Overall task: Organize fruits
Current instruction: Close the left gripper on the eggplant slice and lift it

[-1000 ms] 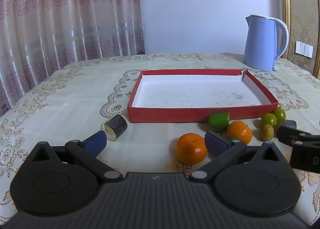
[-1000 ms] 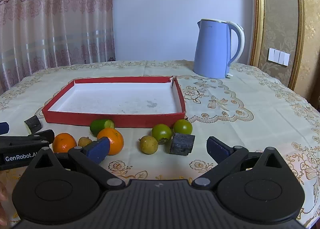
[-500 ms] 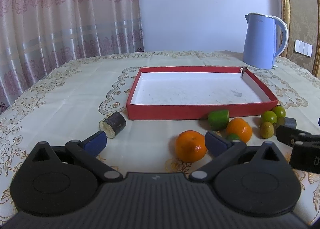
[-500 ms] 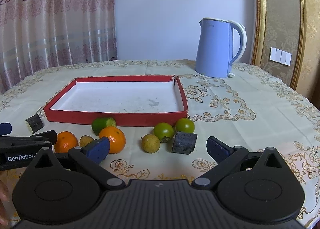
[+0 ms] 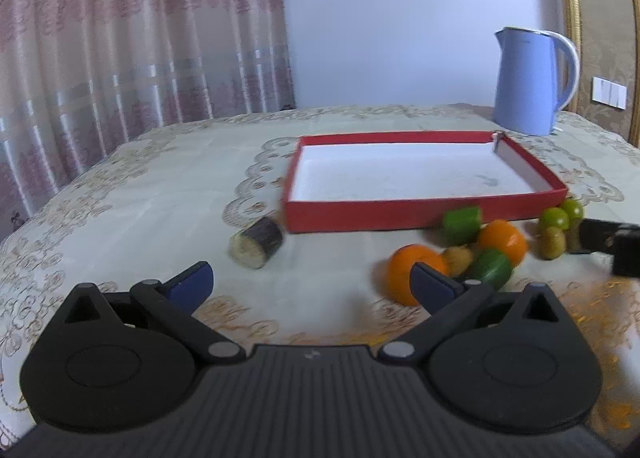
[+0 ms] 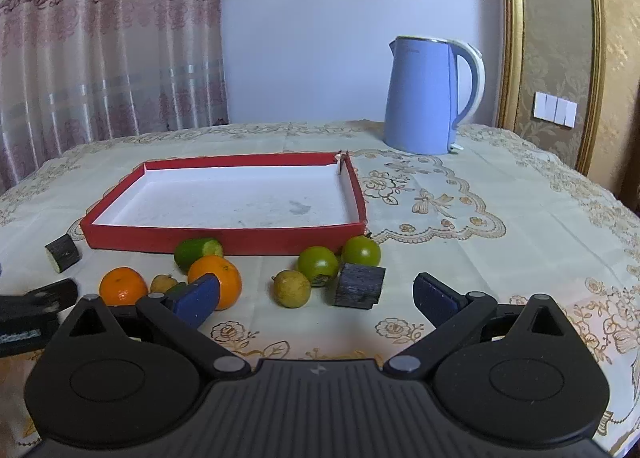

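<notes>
A red tray (image 6: 224, 237) with a white floor stands mid-table; it also shows in the left wrist view (image 5: 420, 213). In front of it lie two oranges (image 6: 218, 278) (image 6: 123, 285), two green round fruits (image 6: 318, 264) (image 6: 361, 251), a yellow-brown fruit (image 6: 291, 289), a green cucumber piece (image 6: 196, 252) and a dark block (image 6: 360, 285). My right gripper (image 6: 316, 296) is open and empty, just short of the yellow-brown fruit and block. My left gripper (image 5: 310, 284) is open and empty, an orange (image 5: 408, 272) behind its right finger. A dark sugarcane piece (image 5: 257, 242) lies ahead of it.
A blue kettle (image 6: 430, 96) stands at the back right of the embroidered tablecloth (image 6: 480, 218). Curtains hang behind the table on the left. The right gripper's finger enters the left wrist view (image 5: 608, 236) at the right edge.
Both grippers have drawn back and risen a little, so the fruits and tray sit farther off. Both stay open. The fruits have not moved.
</notes>
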The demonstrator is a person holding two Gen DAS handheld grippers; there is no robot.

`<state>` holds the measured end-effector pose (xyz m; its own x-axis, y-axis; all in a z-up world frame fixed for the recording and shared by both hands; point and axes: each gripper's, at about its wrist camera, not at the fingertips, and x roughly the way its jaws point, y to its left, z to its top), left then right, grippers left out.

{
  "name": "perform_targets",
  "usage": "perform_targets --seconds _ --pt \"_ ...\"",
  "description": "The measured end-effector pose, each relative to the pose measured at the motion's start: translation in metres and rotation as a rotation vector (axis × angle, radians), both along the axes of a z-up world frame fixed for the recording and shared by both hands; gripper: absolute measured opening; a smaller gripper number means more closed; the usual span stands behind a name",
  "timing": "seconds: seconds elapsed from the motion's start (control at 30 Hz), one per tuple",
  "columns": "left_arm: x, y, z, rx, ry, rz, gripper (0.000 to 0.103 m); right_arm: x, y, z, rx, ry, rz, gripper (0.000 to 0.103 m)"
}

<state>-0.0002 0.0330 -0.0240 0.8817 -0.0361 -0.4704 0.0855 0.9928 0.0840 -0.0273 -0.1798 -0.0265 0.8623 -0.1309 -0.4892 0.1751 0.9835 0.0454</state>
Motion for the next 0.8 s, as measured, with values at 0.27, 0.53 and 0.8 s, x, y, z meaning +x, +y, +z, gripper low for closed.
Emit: perform_targets --seconds 0.27,0.53,0.8 --pt "0.034 0.03 0.007 -0.014 0.011 0.07 0.103 0.005 -0.001 -0.006 0.011 0.021 0.012 0.103" --pt "0.08 0.044 -0.003 0.032 0.089 0.044 0.103 0.009 0.0 -0.008 0.002 0.027 0.001 0.103" --pt "0.108 0.05 -0.015 0.003 0.167 0.006 0.085 0.015 0.004 -0.012 0.001 0.041 0.004 0.103"
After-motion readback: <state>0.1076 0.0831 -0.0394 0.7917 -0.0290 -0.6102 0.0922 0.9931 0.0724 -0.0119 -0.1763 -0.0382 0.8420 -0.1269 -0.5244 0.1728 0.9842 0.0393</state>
